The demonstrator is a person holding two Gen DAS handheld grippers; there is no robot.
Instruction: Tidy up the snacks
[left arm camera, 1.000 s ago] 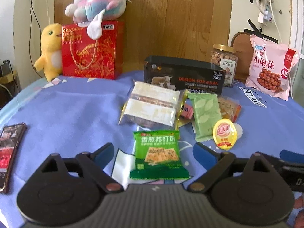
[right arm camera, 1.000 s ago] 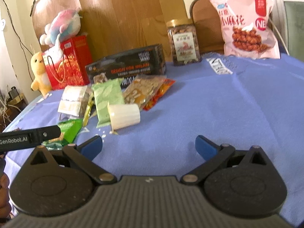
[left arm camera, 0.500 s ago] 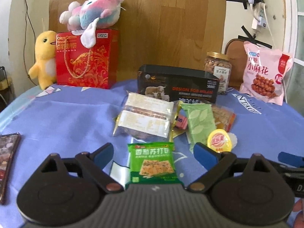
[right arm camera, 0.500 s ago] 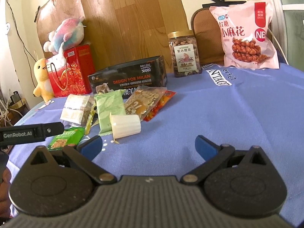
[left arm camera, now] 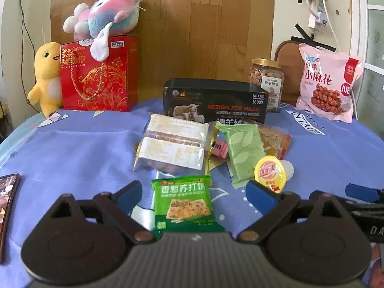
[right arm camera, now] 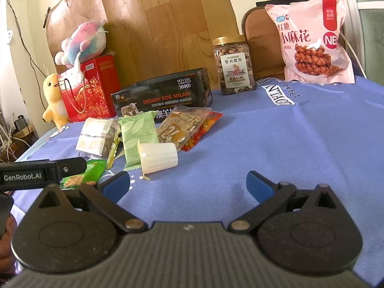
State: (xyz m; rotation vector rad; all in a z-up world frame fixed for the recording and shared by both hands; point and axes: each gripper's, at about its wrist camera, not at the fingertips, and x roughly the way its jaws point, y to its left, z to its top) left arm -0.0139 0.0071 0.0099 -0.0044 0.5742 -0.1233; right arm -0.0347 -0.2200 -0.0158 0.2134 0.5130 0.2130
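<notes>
Barely begun: both hand-held grippers, left (left arm camera: 193, 193) and right (right arm camera: 188, 182), spread wide and empty, snacks (left arm camera: 236, 147) heaped mid-bench (right arm camera: 312, 144), unsorted.

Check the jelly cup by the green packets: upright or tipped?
Tipped. The jelly cup lies on its side on the blue tablecloth; the left wrist view shows its yellow foil lid facing the camera, not upward.
</notes>
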